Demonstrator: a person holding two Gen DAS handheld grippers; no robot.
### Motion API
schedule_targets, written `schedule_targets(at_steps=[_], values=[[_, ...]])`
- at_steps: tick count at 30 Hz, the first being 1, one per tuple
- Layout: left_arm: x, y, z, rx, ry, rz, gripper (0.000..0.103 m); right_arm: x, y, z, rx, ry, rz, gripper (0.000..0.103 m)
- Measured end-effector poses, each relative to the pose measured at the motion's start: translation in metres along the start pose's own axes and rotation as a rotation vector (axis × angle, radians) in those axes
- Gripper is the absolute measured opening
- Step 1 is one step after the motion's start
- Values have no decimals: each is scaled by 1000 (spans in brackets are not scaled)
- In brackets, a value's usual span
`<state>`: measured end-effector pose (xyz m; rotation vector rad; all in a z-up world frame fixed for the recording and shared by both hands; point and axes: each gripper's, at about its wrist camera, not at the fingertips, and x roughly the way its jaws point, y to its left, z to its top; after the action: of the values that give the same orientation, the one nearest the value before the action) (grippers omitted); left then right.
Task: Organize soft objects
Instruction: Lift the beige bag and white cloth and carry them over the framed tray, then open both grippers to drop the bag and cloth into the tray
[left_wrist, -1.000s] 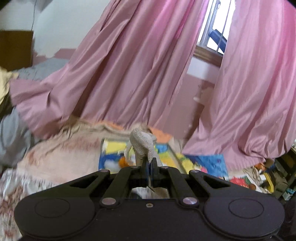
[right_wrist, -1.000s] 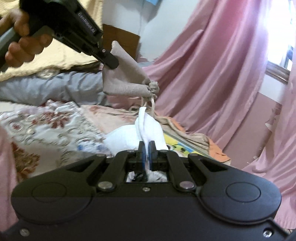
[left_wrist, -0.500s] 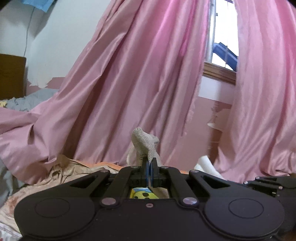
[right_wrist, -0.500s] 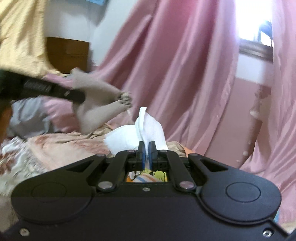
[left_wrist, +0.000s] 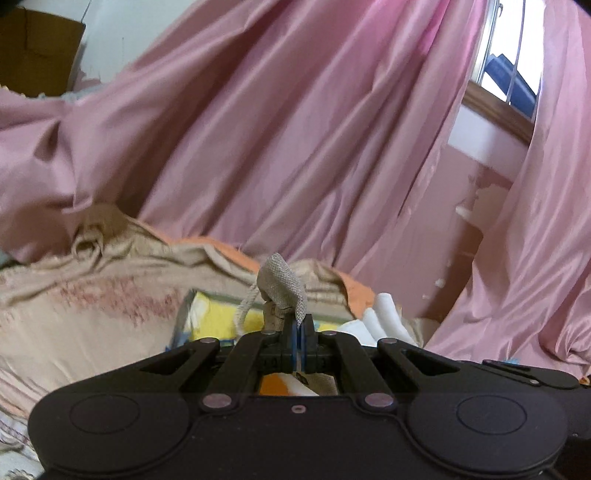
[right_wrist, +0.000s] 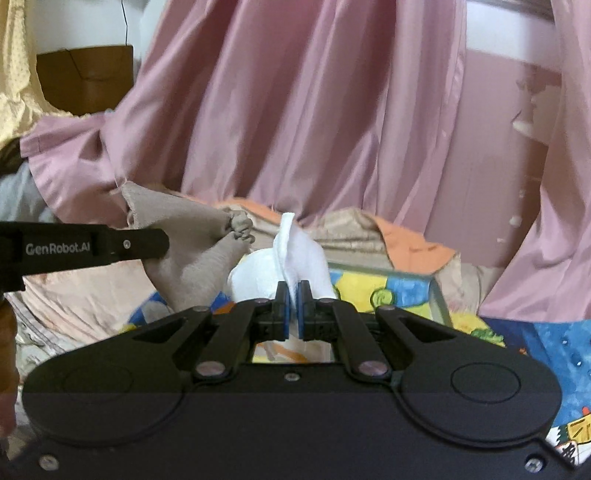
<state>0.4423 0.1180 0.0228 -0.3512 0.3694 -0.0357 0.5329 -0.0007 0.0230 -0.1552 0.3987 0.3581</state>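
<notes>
I have both grippers clamped on cloth. My left gripper (left_wrist: 298, 325), low at the centre of its frame, pinches a corner of the beige drawstring pouch (left_wrist: 282, 286); in the right wrist view the same pouch (right_wrist: 195, 243) hangs from the left gripper's finger at the left of the frame, its bulk drooping down and rightward, its gathered neck nearly touching the white cloth. My right gripper (right_wrist: 294, 295) is closed on that white cloth (right_wrist: 295, 254), which stands up from the jaws in a folded peak, the rest bunched just behind them.

What matters for the coming move, as I judge it, is what lies ahead and below: the colourful cartoon-print sheet (right_wrist: 388, 291) spreads just beyond both sets of fingertips, with the rumpled beige blanket (left_wrist: 92, 295) behind it and the pink curtain (left_wrist: 295, 129) filling the upper frame. Both items are carried side by side, pouch on the left, white cloth on the right. Neither hand looks clearly nearer the sheet.
</notes>
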Motion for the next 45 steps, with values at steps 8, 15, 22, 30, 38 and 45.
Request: schedule_targets(at_steps=[8,15,22,30,38,45], values=[[19,14,-20,-16,60,25,0,36,-3,-32,1,48,-9,0],[27,24,-24,-23,96,52,0,32,-9,-50,5,67,-23,0],[38,28,-28,-27,187,97,0,47,-13,-47,55,118,-37,2],[40,32,-28,-44,219,120,1,56,-27,-51,108,142,-45,3],[40,27,-27,-44,245,122,12,56,-44,-53,147,144,-53,13],[38,23,-28,-41,262,120,21,52,-56,-56,167,145,-47,25]])
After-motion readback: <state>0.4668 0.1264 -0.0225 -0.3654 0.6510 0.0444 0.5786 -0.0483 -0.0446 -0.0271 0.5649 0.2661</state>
